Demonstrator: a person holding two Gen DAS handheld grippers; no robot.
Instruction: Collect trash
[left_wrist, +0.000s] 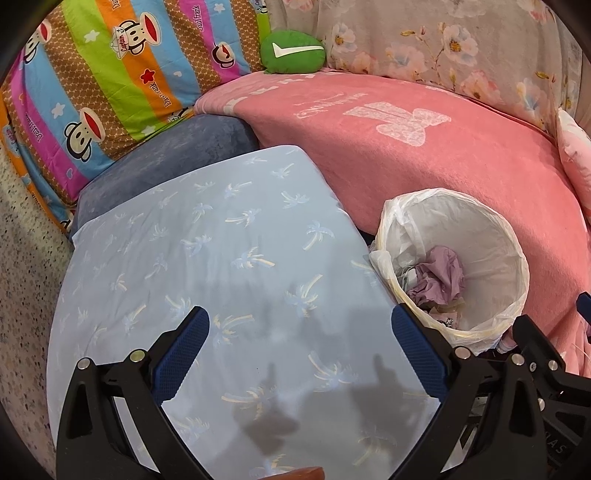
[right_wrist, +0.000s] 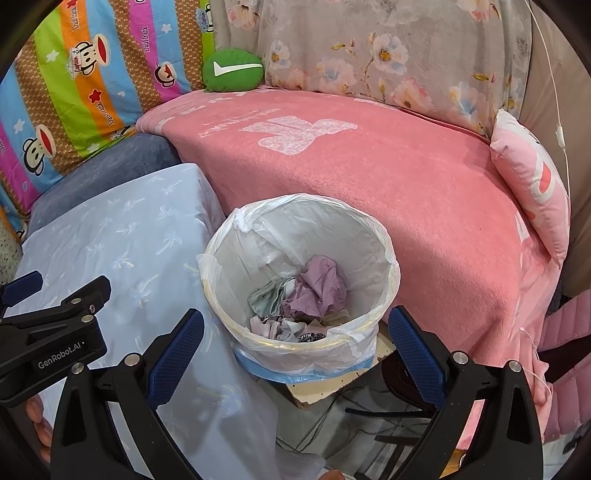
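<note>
A white bin lined with a clear bag (right_wrist: 373, 236) (left_wrist: 517, 254) stands between a light blue palm-print surface and a pink blanket. Inside lie crumpled purple paper (right_wrist: 321, 284) (left_wrist: 443, 273) and other scraps (right_wrist: 269, 295). My right gripper (right_wrist: 295, 343) hangs open just in front of the bin's near rim, nothing between its blue fingers (right_wrist: 177, 350). My left gripper (left_wrist: 301, 347) is open above the blue surface (left_wrist: 221, 240), with the bin to its right. The left gripper's body (right_wrist: 55, 325) shows at the left edge of the right wrist view.
A pink blanket (right_wrist: 369, 177) covers a sofa seat behind the bin. A green cushion (right_wrist: 232, 70), a striped monkey-print quilt (left_wrist: 110, 74), floral fabric (right_wrist: 388, 55) and a pink pillow (right_wrist: 532, 184) line the back. The bin rests on a board (right_wrist: 321, 387) above cables.
</note>
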